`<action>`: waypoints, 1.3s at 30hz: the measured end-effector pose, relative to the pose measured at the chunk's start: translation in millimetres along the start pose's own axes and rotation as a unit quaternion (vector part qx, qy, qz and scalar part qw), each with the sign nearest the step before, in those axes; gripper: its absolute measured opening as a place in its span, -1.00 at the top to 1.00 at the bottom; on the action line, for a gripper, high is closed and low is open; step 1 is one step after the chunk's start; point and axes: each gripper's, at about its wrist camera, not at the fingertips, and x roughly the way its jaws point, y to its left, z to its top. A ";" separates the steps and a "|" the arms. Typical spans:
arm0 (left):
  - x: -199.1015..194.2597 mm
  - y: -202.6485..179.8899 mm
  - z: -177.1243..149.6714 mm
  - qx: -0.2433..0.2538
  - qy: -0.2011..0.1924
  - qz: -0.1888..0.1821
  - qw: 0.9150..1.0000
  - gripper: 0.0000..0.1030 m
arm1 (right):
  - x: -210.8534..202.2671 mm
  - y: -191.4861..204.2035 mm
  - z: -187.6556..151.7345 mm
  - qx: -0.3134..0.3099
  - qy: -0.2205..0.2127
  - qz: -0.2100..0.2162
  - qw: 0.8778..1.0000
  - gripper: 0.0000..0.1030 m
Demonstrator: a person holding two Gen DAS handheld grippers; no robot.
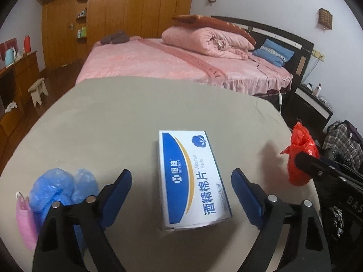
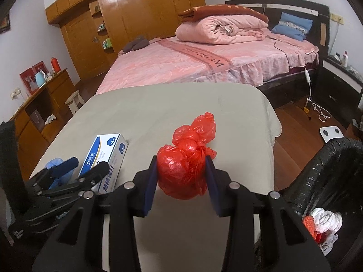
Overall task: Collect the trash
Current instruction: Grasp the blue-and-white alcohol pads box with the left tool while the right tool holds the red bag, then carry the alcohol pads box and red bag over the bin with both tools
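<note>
The red plastic bag (image 2: 185, 170), knotted at its top, sits between the blue pads of the right gripper (image 2: 181, 179), whose jaws are closed narrow onto it from both sides; the lower bulge of the bag is clamped, and the knotted upper part rises clear above the pads. The bag is positioned over the right-hand part of the beige surface (image 2: 158, 113), near its edge; whether its underside touches the surface cannot be determined. In the left wrist view the same bag appears at the far right, beside the black frame of the right gripper. To the left of the bag, a white-and-blue box of alcohol pads (image 1: 192, 179) lies flat on the surface. The left gripper (image 1: 181, 192) hovers over this box with its jaws wide, one blue pad on either side of the box and neither pad in contact with it. Left of the box, two crumpled blue shoe covers (image 1: 61, 188) lie side by side, with a pink face mask (image 1: 25, 219) just beside them at the surface edge. Right of the surface, on the wooden floor, stands a bin lined with a black bag (image 2: 329, 174); white and red scraps are visible inside it. Beyond the surface is a bed (image 2: 181, 63) with pink covers.
</note>
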 end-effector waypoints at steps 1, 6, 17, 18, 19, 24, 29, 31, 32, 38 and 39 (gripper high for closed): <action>1.5 -0.1 -0.9 0.000 0.003 0.000 1.000 -0.66 | -0.5 0.1 -0.1 0.001 0.000 0.000 1.000 0.25; 12.3 -2.7 -2.5 0.001 0.031 -0.002 1.000 -0.56 | -1.8 0.5 0.4 0.001 0.000 0.001 1.000 0.25; 14.3 -4.0 -6.6 -0.001 0.042 -0.009 0.999 -0.12 | 0.8 2.3 -4.6 0.007 0.011 0.002 1.000 0.25; 11.9 -2.9 -7.0 -0.004 0.038 -0.010 0.999 -0.12 | -0.1 2.4 -5.1 0.007 0.011 0.002 1.000 0.25; 9.5 -1.5 -6.3 -0.008 0.033 -0.011 0.999 -0.11 | -0.8 2.3 -5.3 0.008 0.011 0.003 1.000 0.25; -3.4 -1.9 -6.2 -0.001 0.018 -0.006 1.000 -0.10 | -7.3 0.4 -3.9 0.009 0.008 0.005 1.000 0.24; -17.6 -3.8 -0.3 -0.002 0.007 -0.008 1.000 -0.10 | -17.4 1.8 -2.2 0.007 -0.001 0.006 1.000 0.24; -26.8 -4.3 3.2 -0.003 -0.002 -0.010 1.000 -0.10 | -23.6 2.7 -2.0 0.006 -0.005 0.008 1.000 0.24; -29.9 -5.4 5.0 -0.002 -0.005 -0.009 1.000 -0.10 | -27.3 3.1 -1.6 0.006 -0.008 0.009 1.000 0.24; -58.7 -12.5 12.2 -0.005 -0.022 -0.011 1.000 -0.10 | -54.0 6.2 -0.8 0.003 -0.023 0.015 1.000 0.24; -62.7 -13.1 12.4 -0.006 -0.023 -0.010 1.000 -0.10 | -57.9 5.9 -0.9 0.004 -0.025 0.016 1.000 0.24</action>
